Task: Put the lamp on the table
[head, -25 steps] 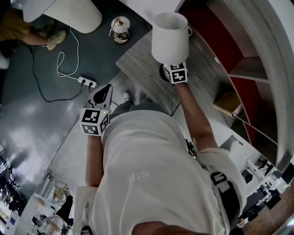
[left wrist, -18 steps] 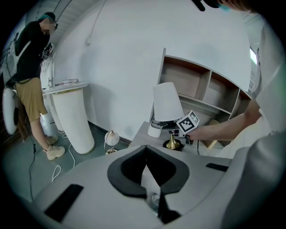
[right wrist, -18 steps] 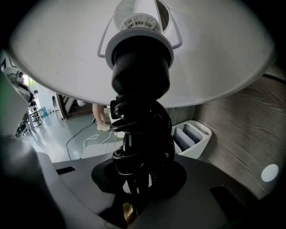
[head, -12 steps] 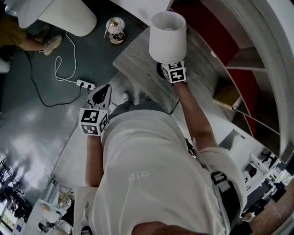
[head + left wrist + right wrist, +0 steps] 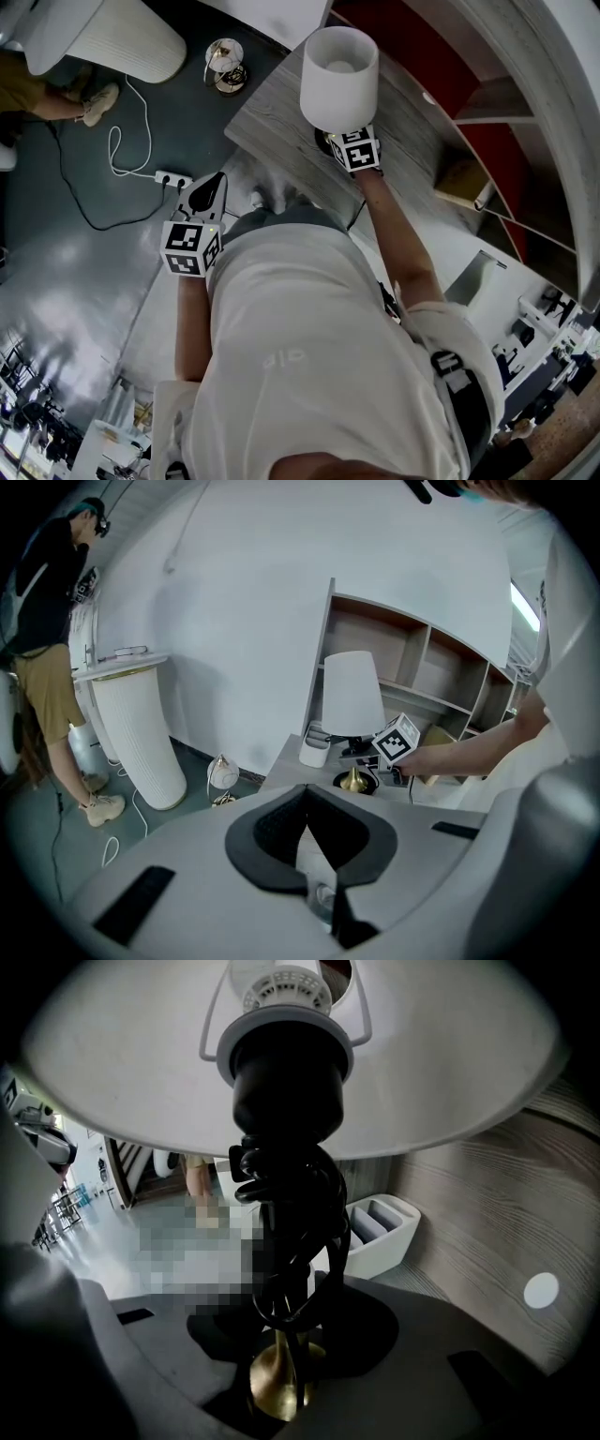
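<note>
The lamp stands upright on the grey wood table (image 5: pixel 272 117), its white shade (image 5: pixel 339 75) above a black stem wrapped in black cord (image 5: pixel 291 1232) and a brass foot (image 5: pixel 278 1382). My right gripper (image 5: pixel 341 141) is at the foot of the lamp. Its jaws have just been opening and stand open on either side of the stem, not pressing it. In the left gripper view the lamp (image 5: pixel 352 694) and the right gripper (image 5: pixel 377 761) appear ahead on the table. My left gripper (image 5: pixel 214 180) hangs over the floor to the left, shut and empty.
A white organiser tray (image 5: pixel 380 1232) sits on the table beside the lamp. A shelf unit (image 5: pixel 487 112) lines the table's far side. On the floor are a small globe lamp (image 5: pixel 225 66), a power strip with cable (image 5: pixel 173 176) and a white ribbed column (image 5: pixel 112 28). A person (image 5: pixel 47 621) stands at left.
The head view has drifted slightly. The lamp stays upright on the table with the right gripper at its foot. The left gripper has kept its place.
</note>
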